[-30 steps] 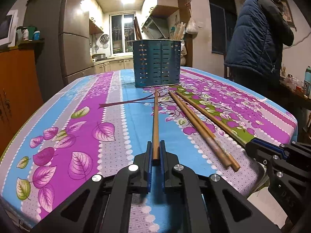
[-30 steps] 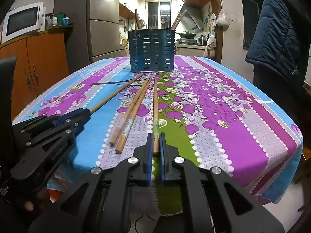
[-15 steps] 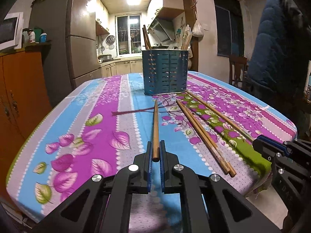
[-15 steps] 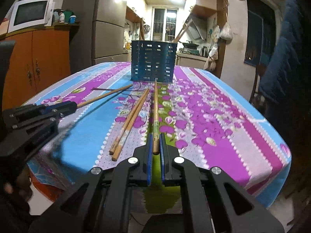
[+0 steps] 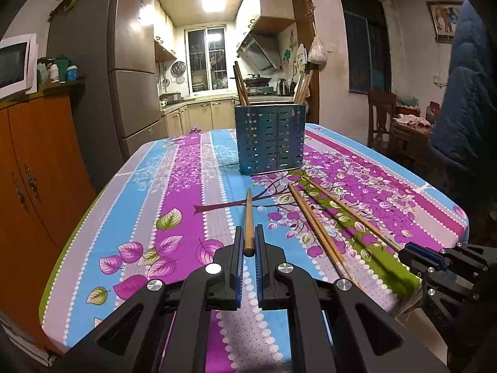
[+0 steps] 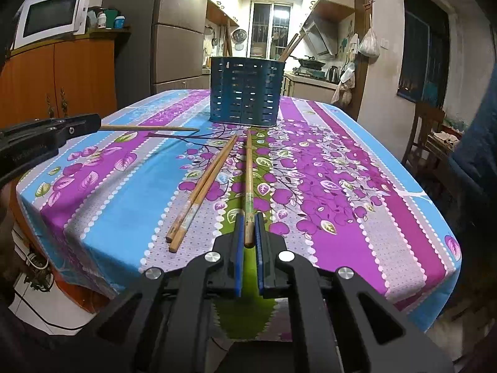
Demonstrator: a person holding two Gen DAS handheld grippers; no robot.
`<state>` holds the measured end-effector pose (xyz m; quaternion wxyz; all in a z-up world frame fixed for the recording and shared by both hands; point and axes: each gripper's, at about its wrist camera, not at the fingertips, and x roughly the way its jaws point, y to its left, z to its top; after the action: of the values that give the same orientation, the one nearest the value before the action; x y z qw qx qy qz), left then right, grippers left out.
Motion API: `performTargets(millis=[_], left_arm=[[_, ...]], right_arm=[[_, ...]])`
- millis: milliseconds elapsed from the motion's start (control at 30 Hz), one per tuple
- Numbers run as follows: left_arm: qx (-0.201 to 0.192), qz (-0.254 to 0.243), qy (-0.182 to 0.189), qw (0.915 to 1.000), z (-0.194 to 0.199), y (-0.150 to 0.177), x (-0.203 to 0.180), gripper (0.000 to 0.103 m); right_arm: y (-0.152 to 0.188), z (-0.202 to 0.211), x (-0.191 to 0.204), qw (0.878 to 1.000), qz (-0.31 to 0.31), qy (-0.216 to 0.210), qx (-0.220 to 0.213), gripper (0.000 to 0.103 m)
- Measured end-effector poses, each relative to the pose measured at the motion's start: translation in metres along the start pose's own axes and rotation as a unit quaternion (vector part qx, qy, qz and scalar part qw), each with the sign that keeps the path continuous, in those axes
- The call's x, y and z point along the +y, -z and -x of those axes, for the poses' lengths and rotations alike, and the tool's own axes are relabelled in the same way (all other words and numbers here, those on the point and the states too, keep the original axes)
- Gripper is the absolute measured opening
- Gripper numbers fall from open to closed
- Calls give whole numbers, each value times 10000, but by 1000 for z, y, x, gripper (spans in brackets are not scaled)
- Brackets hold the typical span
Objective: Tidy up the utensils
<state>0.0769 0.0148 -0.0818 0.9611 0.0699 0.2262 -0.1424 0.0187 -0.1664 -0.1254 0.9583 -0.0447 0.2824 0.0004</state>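
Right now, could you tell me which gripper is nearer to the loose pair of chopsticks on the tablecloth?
Right. The right gripper sits just beside the pair of chopsticks, at their near ends; the left gripper is farther off, across a stretch of tablecloth.

The left gripper (image 5: 248, 242) is clamped on the butt end of a wooden chopstick (image 5: 248, 217), level and aimed toward the blue utensil holder (image 5: 269, 138). The right gripper (image 6: 248, 230) pinches a second chopstick (image 6: 248, 186) likewise, pointing at the same holder from its right-hand side.
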Motion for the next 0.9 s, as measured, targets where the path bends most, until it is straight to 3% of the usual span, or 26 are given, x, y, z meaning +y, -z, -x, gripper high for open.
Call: performTargets(millis=[433,667,900], left_arm=[[-220,-23,-186,9996,5,-20,9,8],[-246,-148,-60,9996,-4,1,1,8],[-1,-458,-399,9982,-30,36,-13,8]], right_arm=[[-12,-7,-6,9999,59,-39,125,5],[-7,-18,-3,9998,101,-18,156,5],[-3,-28,-7,9997,70,13,240,5]])
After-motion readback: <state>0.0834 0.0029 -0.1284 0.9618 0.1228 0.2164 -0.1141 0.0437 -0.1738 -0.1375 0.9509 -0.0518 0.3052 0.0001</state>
